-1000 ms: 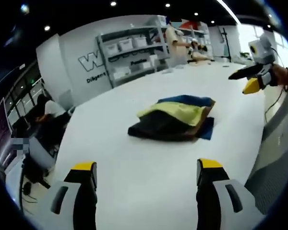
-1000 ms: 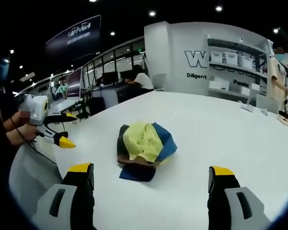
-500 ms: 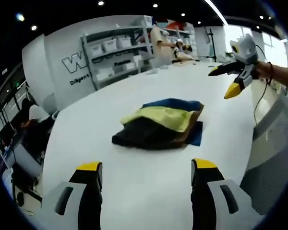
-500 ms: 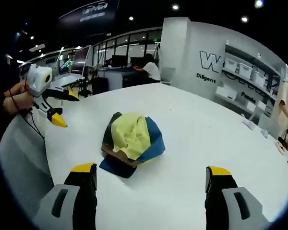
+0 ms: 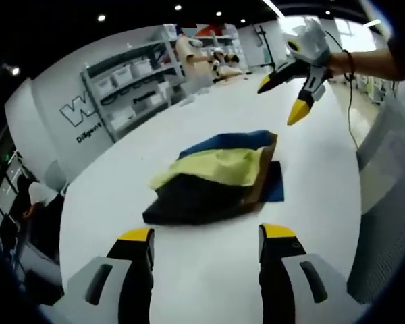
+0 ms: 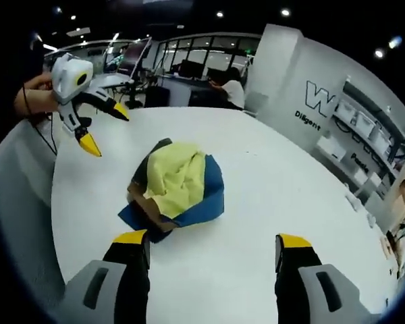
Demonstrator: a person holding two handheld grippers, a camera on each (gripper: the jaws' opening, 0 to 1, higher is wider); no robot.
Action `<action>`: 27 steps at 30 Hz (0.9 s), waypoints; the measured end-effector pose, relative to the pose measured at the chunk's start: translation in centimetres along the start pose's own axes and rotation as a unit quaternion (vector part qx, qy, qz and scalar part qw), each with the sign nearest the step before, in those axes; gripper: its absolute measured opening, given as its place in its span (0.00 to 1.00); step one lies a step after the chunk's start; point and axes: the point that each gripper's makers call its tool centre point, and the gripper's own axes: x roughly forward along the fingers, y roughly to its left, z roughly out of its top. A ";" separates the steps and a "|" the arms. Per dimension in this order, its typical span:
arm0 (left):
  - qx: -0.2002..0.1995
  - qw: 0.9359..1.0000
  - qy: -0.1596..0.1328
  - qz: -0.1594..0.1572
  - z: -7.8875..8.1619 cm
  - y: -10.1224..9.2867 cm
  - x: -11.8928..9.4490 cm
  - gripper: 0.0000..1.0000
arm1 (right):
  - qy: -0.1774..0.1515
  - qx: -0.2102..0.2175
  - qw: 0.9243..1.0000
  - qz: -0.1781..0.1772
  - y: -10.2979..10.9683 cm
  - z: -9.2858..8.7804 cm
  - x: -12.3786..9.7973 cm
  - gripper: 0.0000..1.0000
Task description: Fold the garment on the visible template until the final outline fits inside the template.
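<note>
A crumpled garment [image 5: 212, 175] with yellow, blue, black and brown parts lies in a heap on the white table [image 5: 189, 270]. In the right gripper view the garment [image 6: 177, 182] sits on a dark blue sheet whose corner [image 6: 129, 216] sticks out beneath it. My left gripper [image 5: 206, 236] hovers open just short of the heap, nothing between its yellow-tipped fingers. My right gripper [image 6: 209, 239] is open too, near the opposite side of the heap. Each gripper shows in the other's view, held up in a hand: the right gripper [image 5: 293, 74], the left gripper [image 6: 88, 115].
The table edge [image 5: 364, 202] runs close on the right of the left gripper view. Shelves with white bins [image 5: 128, 81] and a wall with lettering stand behind. People [image 5: 189, 54] work at the far end; another sits at a desk [image 6: 233, 91].
Both cameras have moved closer to the heap and tilted. The other gripper appears higher in each view. The garment itself lies as before.
</note>
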 end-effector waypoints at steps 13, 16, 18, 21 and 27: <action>0.091 0.996 -0.017 -0.018 1.0 -1.8 3.4 0.36 | 0.017 -0.139 0.990 0.003 -0.2 -0.1 1.9 0.56; 0.173 0.985 -0.020 -0.011 1.3 -2.1 3.9 0.31 | 0.022 -0.175 0.984 0.010 0.1 -0.2 2.3 0.55; 0.170 0.985 -0.015 -0.023 0.9 -2.7 4.4 0.33 | 0.024 -0.196 0.980 0.014 0.4 -0.2 2.6 0.52; 0.195 0.980 -0.004 -0.027 0.4 -2.8 5.1 0.31 | 0.028 -0.233 0.972 0.024 0.9 -0.3 3.2 0.50; 0.218 0.975 -0.003 -0.038 0.3 -3.1 6.5 0.29 | 0.029 -0.264 0.964 0.033 1.7 -0.1 4.1 0.44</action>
